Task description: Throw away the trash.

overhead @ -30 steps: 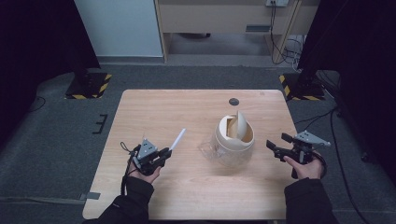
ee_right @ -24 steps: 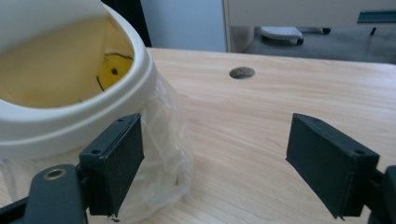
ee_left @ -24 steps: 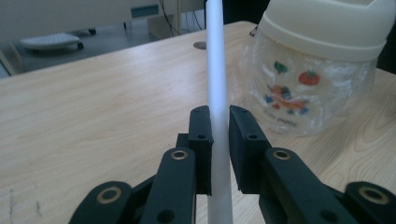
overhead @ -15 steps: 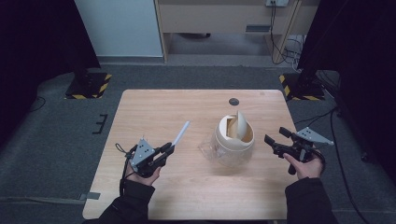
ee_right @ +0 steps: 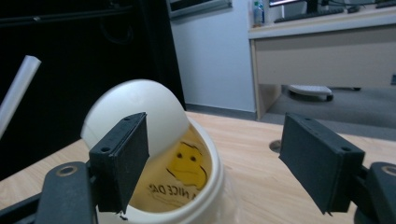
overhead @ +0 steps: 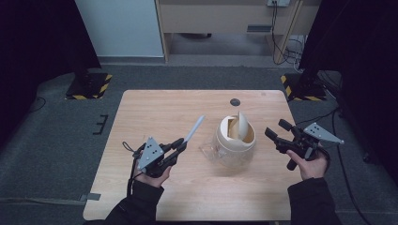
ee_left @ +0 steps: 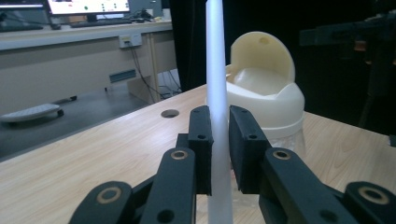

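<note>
A clear cup with a cream lid (overhead: 234, 139) stands near the middle of the wooden table (overhead: 155, 108), its flip cap raised upright. My left gripper (overhead: 179, 144) is shut on a white straw (overhead: 194, 129), which points up and away toward the cup. In the left gripper view the straw (ee_left: 217, 84) rises between the pads, with the cup's lid (ee_left: 264, 91) just behind it. My right gripper (overhead: 276, 130) is open to the right of the cup, apart from it. Between its spread pads I see the lid (ee_right: 159, 154) with a yellow face printed inside.
A small round hole (overhead: 235, 101) sits in the table near its far edge. Behind the table stand a white panel (overhead: 119, 26) and a wooden desk (overhead: 225, 14) with cables. Black-and-yellow floor bases (overhead: 89, 84) flank the far corners.
My left gripper has carried the straw rightward, nearer the cup. My right gripper has shifted a little toward the cup, still open.
</note>
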### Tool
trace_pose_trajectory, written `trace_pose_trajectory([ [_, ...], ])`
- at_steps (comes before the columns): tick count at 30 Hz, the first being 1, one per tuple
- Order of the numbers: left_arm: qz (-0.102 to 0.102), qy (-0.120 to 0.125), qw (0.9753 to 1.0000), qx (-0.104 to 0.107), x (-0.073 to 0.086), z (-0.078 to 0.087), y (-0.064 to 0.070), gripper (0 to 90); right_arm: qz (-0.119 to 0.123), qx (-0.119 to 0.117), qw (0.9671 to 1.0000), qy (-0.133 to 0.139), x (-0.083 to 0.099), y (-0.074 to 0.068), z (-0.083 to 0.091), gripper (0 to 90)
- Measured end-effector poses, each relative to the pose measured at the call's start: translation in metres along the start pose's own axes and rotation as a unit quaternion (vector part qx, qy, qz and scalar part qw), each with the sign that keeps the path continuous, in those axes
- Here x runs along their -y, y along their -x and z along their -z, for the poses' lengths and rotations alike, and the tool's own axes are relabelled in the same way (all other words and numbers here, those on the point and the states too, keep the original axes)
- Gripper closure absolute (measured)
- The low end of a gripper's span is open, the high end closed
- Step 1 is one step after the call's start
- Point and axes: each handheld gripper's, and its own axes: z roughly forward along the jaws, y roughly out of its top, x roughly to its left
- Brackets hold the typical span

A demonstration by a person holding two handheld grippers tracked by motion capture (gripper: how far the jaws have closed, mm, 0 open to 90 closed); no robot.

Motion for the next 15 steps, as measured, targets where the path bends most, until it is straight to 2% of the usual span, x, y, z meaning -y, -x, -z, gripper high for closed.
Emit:
trace_pose_trajectory([
  [6, -0.001, 0.009, 0.9999, 0.015, -0.005, -0.011, 0.011, 79.2, -0.008, -0.026, 0.9993, 0.025, -0.013, -0.013, -0.002, 25.8],
  [7, -0.005, 0.012, 0.9997, 0.023, -0.009, -0.016, 0.017, 79.2, -0.007, -0.031, 0.9991, 0.027, -0.015, -0.016, -0.002, 26.1],
  [15, -0.013, 0.027, 0.9986, 0.043, -0.02, -0.033, 0.036, 79.3, -0.008, -0.068, 0.9971, 0.034, -0.025, -0.036, -0.011, 27.8],
])
